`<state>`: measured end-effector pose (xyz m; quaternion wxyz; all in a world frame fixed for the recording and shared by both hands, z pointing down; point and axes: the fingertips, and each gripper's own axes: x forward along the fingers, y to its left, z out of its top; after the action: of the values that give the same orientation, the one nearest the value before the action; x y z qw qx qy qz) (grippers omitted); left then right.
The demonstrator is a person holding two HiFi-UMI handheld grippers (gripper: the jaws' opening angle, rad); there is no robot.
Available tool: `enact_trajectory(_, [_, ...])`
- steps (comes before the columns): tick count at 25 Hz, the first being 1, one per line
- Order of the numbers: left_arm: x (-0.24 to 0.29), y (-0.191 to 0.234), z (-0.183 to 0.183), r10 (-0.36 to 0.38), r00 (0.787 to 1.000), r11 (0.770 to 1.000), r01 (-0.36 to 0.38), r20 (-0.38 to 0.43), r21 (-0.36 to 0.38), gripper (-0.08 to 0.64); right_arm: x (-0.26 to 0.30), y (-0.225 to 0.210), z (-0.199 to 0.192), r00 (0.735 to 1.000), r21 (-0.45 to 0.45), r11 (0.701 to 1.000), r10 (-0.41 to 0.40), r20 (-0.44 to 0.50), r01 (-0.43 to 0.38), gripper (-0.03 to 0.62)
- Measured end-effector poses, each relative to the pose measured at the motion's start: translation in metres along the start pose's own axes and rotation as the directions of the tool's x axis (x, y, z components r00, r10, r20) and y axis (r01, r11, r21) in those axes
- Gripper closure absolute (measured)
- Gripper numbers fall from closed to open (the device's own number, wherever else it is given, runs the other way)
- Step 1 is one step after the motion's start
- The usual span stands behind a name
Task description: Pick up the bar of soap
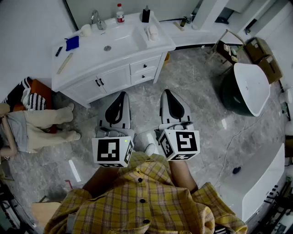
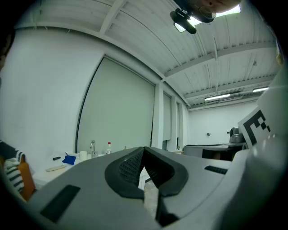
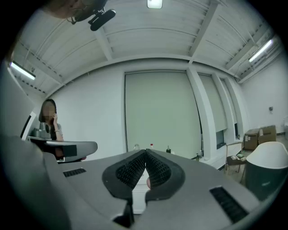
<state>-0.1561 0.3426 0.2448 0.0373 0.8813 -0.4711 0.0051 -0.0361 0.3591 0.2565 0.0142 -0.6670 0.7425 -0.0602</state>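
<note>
Both grippers hang over the grey veined stone floor [image 1: 201, 105], in front of the white vanity [image 1: 84, 55].

I read the left gripper [image 1: 120, 94] as closed. Its ribbed black pads [image 2: 130, 164] meet at the tips with nothing between them. The right gripper [image 1: 166, 92] is likewise pressed together and empty.

The bar of soap [image 1: 152, 32] is a pale, rounded lump. It lies on the glossy vanity top just right of the rectangular basin [image 1: 121, 39], well apart from both grippers.

A blue cloth [image 1: 72, 43], a chrome tap [image 1: 96, 19] and a red-capped bottle [image 1: 120, 13] also sit on the top.
</note>
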Motion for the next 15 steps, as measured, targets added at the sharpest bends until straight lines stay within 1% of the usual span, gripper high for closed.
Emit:
enact_trajectory(4, [-0.004,0.004,-0.001,-0.006,1.000,1.000,0.006,-0.005,0.000,0.550,-0.002,0.007,0.000,1.000,-0.006,1.000,-0.006,-0.005,0.006,0.572])
enact_trajectory(9, [-0.002,0.012,-0.005,-0.041,0.999,0.999,0.041,-0.016,-0.005,0.551,-0.001,0.014,-0.004,0.999,0.009,0.999,-0.032,-0.010,0.032,0.572])
enact_trajectory(12, [-0.001,0.028,-0.011,-0.055,0.998,0.998,0.055,-0.022,-0.008,0.551,0.006,0.022,-0.009,0.999,0.009,0.999,-0.050,-0.019,0.050,0.572])
enact_trajectory(15, [-0.004,0.048,-0.017,-0.063,0.997,0.998,0.062,-0.033,-0.030,0.551,0.010,0.029,-0.011,0.996,0.008,0.996,-0.084,-0.025,0.084,0.572])
